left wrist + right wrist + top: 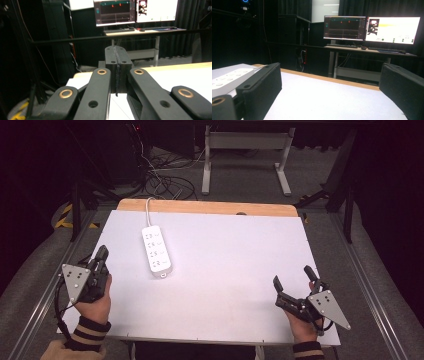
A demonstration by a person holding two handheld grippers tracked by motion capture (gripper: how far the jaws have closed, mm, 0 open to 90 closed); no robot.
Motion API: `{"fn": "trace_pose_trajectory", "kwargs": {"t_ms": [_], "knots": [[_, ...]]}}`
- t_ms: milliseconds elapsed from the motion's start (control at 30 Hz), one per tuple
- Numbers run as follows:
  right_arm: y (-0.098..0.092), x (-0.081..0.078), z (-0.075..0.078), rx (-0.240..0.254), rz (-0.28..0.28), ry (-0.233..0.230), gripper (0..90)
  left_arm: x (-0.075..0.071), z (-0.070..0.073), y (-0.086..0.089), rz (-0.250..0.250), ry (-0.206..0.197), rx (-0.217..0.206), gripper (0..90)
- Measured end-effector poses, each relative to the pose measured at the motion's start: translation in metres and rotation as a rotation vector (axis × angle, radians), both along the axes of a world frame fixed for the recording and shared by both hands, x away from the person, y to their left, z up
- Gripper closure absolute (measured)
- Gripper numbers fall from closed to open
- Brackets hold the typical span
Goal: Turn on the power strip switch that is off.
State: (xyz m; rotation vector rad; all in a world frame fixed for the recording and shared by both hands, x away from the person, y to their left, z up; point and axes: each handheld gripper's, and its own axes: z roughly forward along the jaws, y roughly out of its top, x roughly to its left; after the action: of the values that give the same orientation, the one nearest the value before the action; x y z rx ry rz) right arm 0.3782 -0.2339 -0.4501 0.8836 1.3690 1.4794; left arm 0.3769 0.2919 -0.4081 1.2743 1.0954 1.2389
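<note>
A white power strip (156, 254) lies on the white table (230, 270), left of the middle, its cord running off the far edge. The strip (227, 80) also shows at the left in the right gripper view. My left gripper (101, 255) sits at the table's left edge, well to the left of the strip, with its jaws pressed together and nothing between them (118, 61). At the table's front right corner my right gripper (293, 279) stands open, jaws wide apart and empty (329, 90).
A wooden strip (210, 207) runs along the table's far edge. Beyond it stand a white-legged desk (245, 150) with two lit monitors (372, 28), and cables (165, 180) lie on the floor. Metal rails (365, 270) flank the table.
</note>
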Motion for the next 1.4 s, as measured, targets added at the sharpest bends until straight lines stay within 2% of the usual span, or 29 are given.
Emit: {"fn": "trace_pose_trajectory", "kwargs": {"t_ms": [67,400,633,667,700,733,800,833,967,1400], "knots": [[0.001,0.0,-0.001,-0.001,0.001,0.002,5.0,-0.001,-0.001,-0.003,0.004,-0.01,0.009,90.0],[0.0,-0.001,-0.001,-0.005,-0.006,-0.007,5.0,0.003,-0.005,-0.004,0.006,0.011,0.02,90.0],[0.0,-0.001,0.0,0.0,-0.007,-0.004,5.0,0.004,-0.006,-0.003,0.001,-0.001,0.033,89.9],[0.0,-0.001,0.0,0.0,-0.004,-0.002,5.0,0.004,-0.007,-0.003,-0.006,-0.028,0.035,87.2],[0.0,0.0,0.0,-0.003,-0.003,-0.004,5.0,0.005,-0.009,-0.004,0.006,-0.067,0.058,59.7],[0.001,0.0,0.0,0.001,-0.002,-0.002,5.0,0.007,-0.01,-0.006,0.025,-0.091,0.07,37.6],[0.0,0.0,0.0,0.0,-0.002,-0.005,5.0,0.01,-0.012,-0.007,0.055,-0.093,0.075,13.3],[0.0,0.0,0.0,0.0,-0.001,-0.004,5.0,0.011,-0.012,-0.008,0.054,-0.081,0.075,6.7],[0.0,0.0,0.0,0.003,-0.004,-0.004,5.0,0.011,-0.013,-0.009,0.056,-0.083,0.076,4.2],[-0.001,0.0,0.0,0.003,-0.003,-0.007,5.0,0.014,-0.014,-0.01,0.045,-0.065,0.066,4.1]]}}
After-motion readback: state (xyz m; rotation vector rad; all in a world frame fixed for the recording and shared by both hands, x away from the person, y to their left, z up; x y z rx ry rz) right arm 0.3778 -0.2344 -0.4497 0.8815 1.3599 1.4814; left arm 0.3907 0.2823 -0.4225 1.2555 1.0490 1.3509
